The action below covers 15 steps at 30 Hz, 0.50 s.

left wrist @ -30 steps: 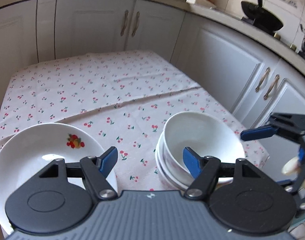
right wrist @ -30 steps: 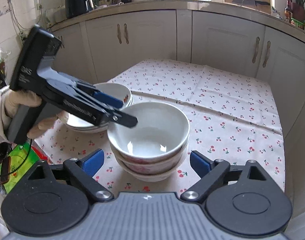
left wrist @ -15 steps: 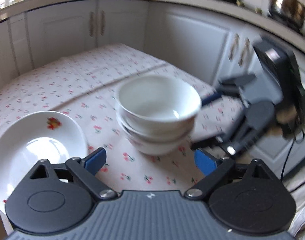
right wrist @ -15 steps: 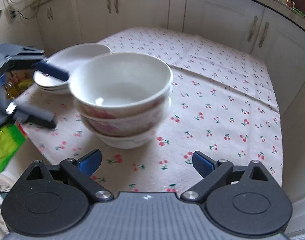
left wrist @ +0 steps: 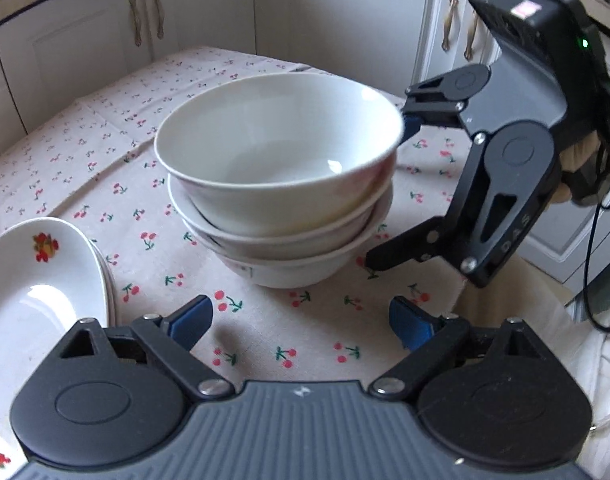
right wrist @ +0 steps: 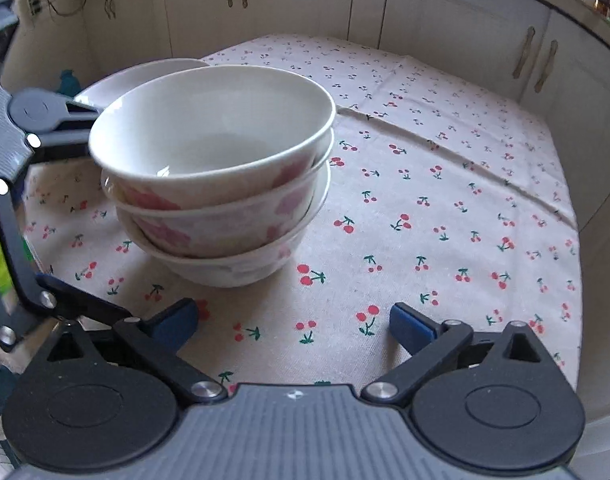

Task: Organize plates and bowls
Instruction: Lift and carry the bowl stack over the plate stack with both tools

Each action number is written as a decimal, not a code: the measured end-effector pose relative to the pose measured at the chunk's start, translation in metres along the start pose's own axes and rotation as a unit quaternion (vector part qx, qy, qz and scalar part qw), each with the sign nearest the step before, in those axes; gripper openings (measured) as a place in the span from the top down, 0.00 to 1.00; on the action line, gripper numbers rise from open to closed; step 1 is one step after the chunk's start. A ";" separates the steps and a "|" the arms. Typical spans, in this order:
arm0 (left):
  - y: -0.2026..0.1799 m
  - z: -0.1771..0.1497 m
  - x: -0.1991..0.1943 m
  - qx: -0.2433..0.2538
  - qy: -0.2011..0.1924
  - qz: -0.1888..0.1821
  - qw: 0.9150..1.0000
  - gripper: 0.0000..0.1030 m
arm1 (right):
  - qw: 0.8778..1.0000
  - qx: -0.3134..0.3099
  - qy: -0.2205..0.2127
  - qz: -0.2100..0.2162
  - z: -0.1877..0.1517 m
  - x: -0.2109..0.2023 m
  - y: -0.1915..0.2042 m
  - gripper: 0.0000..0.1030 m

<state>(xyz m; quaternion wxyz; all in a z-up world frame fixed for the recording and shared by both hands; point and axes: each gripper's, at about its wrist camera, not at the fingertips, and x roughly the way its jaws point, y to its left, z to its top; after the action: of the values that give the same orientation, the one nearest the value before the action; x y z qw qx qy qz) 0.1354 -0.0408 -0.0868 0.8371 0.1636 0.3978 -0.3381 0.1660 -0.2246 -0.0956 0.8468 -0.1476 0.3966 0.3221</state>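
Observation:
A stack of three white bowls (left wrist: 281, 184) with pink flower marks stands on the cherry-print tablecloth (left wrist: 105, 128); it also shows in the right wrist view (right wrist: 217, 176). My left gripper (left wrist: 301, 320) is open and empty, just short of the stack. My right gripper (right wrist: 293, 320) is open and empty, facing the stack from the other side. The right gripper shows in the left wrist view (left wrist: 389, 196), jaws apart beside the bowls. White plates with a fruit print (left wrist: 37, 292) lie stacked at left; their rim shows behind the bowls (right wrist: 141, 76).
White kitchen cabinets (right wrist: 445, 20) ring the table closely on the far sides. The tablecloth (right wrist: 465, 200) spreads to the right of the bowls. A black cable (left wrist: 597, 264) hangs off the right gripper near the table edge.
Both grippers have swung round and closed in on the bowl stack from opposite sides. The left gripper's jaws have opened wider than a second ago. The bowls and plates have not moved.

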 end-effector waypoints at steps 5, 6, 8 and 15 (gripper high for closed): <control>0.009 0.007 0.004 0.010 -0.004 -0.012 1.000 0.10 | 1.000 -0.022 0.012 0.011 0.006 0.002 -0.003 0.00; 0.012 0.009 0.006 0.016 -0.005 -0.012 1.000 0.10 | 0.999 -0.034 0.010 0.013 0.008 0.001 -0.003 0.01; 0.015 0.013 0.006 0.031 -0.007 -0.017 0.999 0.10 | 0.998 -0.061 0.003 0.015 0.011 0.001 -0.002 0.04; 0.029 0.026 0.014 0.078 0.004 -0.058 0.995 0.17 | 0.979 -0.184 -0.002 0.091 0.028 -0.006 0.009 0.14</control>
<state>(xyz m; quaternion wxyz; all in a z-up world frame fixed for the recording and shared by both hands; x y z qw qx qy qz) 0.1758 -0.0403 -0.0808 0.7990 0.2063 0.3828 -0.4153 0.1736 -0.2063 -0.0732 0.7732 -0.2632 0.3404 0.4658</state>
